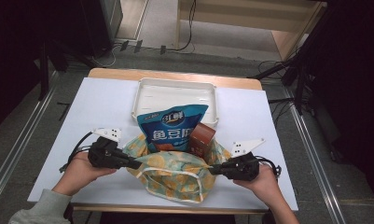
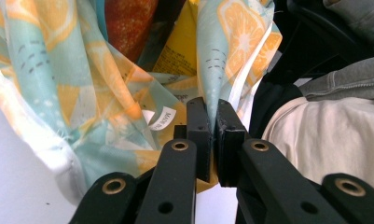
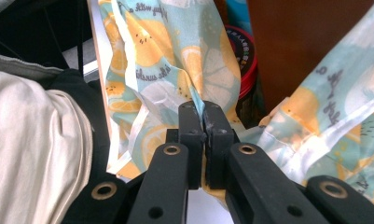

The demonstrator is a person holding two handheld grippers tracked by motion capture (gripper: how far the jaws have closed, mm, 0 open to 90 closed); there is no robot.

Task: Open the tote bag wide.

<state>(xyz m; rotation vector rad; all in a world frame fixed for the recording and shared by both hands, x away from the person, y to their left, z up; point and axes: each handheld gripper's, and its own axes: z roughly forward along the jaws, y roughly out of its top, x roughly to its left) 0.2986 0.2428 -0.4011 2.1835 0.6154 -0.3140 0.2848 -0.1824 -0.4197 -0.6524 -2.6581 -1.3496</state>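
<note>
The lemon-print cloth bag (image 1: 175, 175) lies at the near edge of the table (image 1: 100, 112), just in front of the white tray (image 1: 175, 88). The left gripper (image 1: 137, 164) pinches the bag's left rim and the right gripper (image 1: 211, 170) pinches its right rim, jaws pressed together on the fabric. A blue snack pouch (image 1: 173, 126) and a brown box (image 1: 202, 137) stand out of the bag's far side, apparently leaning over the tray's near rim.
</note>
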